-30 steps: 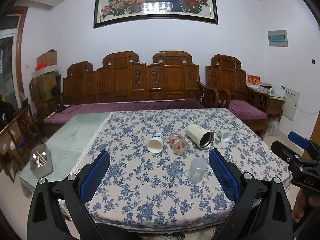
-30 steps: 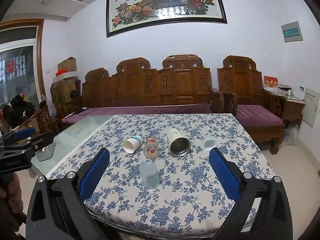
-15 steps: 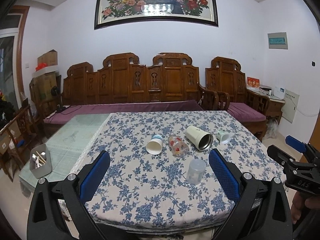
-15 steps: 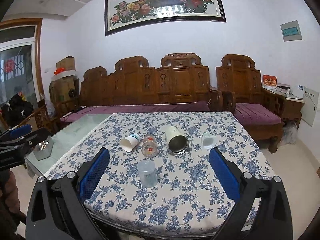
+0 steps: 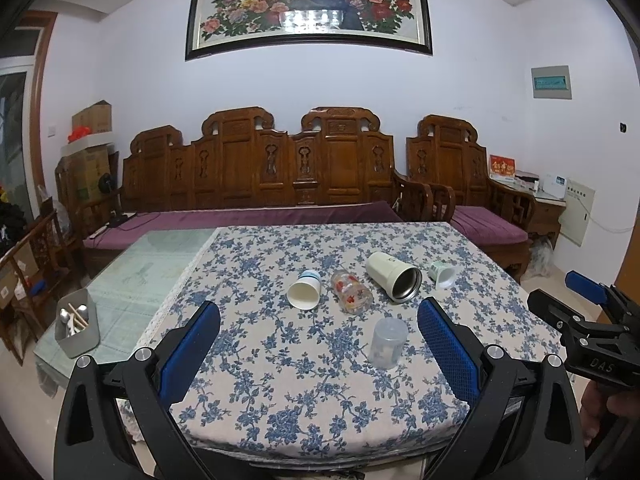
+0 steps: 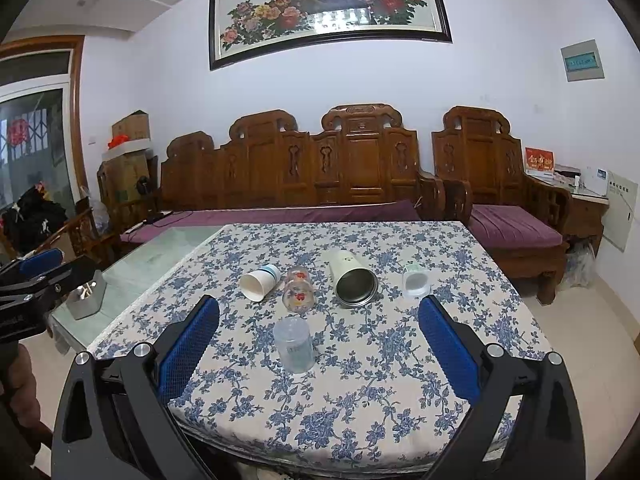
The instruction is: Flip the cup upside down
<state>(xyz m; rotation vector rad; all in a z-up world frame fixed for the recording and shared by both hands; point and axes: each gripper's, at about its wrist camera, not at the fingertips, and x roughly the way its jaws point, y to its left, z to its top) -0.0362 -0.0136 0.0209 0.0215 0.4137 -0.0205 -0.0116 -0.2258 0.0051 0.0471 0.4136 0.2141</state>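
Both wrist views, start of the approach. Left gripper [image 5: 318,336] and right gripper [image 6: 319,334] are held off the near edge of the table [image 6: 460,240], jaws spread wide and empty, presumably so a cup can pass between the pads. The clear cup [image 6: 293,345] stands alone at centre frame in the right view, lower centre-right in the left view [image 5: 387,343], nearest the grippers; which end is up cannot be told. Behind it, mid-frame, four vessels lie on their sides in a row: paper cup [image 6: 259,279], flowered glass [image 6: 299,289], steel-lined tumbler [image 6: 352,279], small green cup [image 6: 416,279]. Lying down, these need righting onto their rims. Judged target: unclear, possibly the tumbler. A cutlery holder [image 5: 77,329] sits at the left on bare glass, well apart.
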